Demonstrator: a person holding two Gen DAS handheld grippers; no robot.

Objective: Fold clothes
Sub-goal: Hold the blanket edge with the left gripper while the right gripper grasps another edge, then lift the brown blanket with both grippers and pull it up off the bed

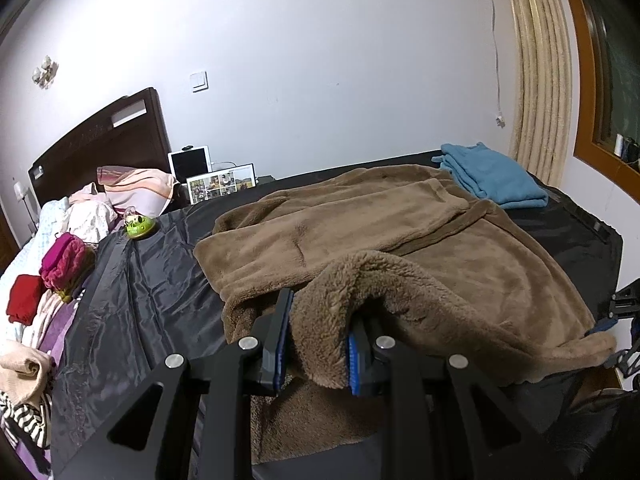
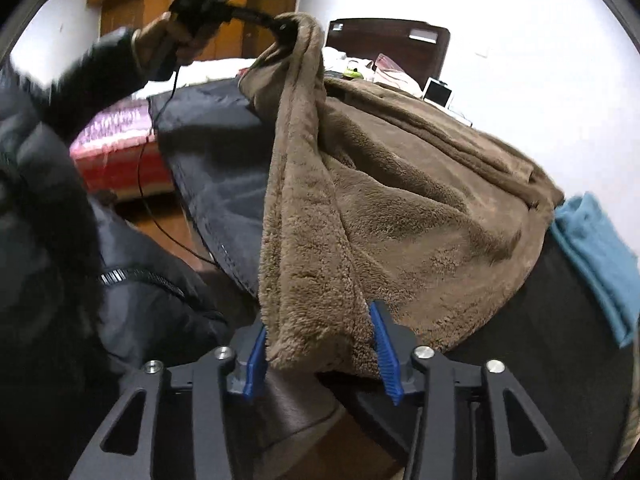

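Observation:
A brown fleece robe (image 1: 360,224) lies spread over a black sheet (image 1: 140,300) on the bed. My left gripper (image 1: 318,344) is shut on a thick fold of its near hem, which it holds raised. In the right wrist view that same left gripper (image 2: 280,28), held by a person's hand (image 2: 180,32), lifts one corner high. My right gripper (image 2: 320,344) is shut on the other hem corner of the robe (image 2: 400,200), fleece bunched between its blue pads (image 2: 386,356). The hem hangs stretched between both grippers. The right gripper (image 1: 604,324) shows at the far right edge of the left wrist view.
A folded blue garment (image 1: 496,176) lies at the far right corner of the bed, touching the robe. Piled clothes (image 1: 64,260), a green toy (image 1: 138,226) and pillows sit at the left by the headboard (image 1: 100,144). A person's dark jacket (image 2: 60,240) fills the left.

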